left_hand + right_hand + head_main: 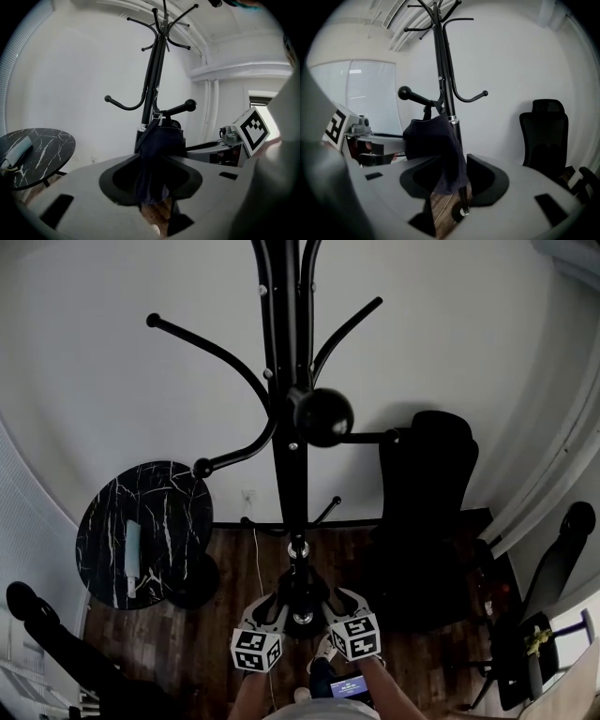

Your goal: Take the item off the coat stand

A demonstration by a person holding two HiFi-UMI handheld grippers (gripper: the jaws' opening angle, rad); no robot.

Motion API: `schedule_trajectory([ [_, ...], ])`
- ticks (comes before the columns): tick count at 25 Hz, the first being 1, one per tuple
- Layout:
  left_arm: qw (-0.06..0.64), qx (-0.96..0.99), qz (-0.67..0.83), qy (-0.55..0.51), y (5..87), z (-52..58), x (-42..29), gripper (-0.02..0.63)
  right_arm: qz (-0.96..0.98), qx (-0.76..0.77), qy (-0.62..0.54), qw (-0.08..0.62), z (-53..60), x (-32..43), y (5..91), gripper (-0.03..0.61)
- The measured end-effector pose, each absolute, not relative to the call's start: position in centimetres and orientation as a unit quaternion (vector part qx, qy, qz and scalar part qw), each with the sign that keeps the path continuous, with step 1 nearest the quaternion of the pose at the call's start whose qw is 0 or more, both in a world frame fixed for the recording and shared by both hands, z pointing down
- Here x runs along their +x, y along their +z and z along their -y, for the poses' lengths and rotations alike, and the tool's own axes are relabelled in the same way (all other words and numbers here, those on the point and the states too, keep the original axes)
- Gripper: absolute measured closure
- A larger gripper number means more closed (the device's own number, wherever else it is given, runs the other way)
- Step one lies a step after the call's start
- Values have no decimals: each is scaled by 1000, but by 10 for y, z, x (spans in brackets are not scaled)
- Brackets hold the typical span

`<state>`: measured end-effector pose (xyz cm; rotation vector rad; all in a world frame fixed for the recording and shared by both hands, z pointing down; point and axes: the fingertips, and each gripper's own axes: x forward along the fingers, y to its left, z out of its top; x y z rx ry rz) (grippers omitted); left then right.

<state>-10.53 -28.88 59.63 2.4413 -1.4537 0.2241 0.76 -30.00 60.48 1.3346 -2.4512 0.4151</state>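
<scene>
At the coat stand (151, 93), a dark blue cloth item (161, 140) is hanging off a low peg.
Left gripper (152, 180) and right gripper (452, 180) are holding jaws spread, cloth dangling unpinched in each gap.

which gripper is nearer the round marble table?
Left. The left gripper is beside the coat stand on the side of the marble table; the right gripper is across the stand, toward the office chair.
</scene>
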Motion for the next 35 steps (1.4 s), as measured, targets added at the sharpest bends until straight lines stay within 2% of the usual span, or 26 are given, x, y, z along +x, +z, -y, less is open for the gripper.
schedule_trajectory([
  [6,134,845,511,86,597,302,-108,506,861,465,133,158,313,5,602,445],
  [10,134,847,508,88,595,304,-107,558,865,455,135,164,315,-1,606,445],
  [11,132,847,507,93,595,304,-107,567,866,453,132,166,315,-2,605,467],
  [12,129,846,507,98,596,304,-106,574,868,450,129,167,314,-3,605,529],
  [35,132,851,504,71,571,271,-104,586,877,445,108,145,282,0,578,535],
])
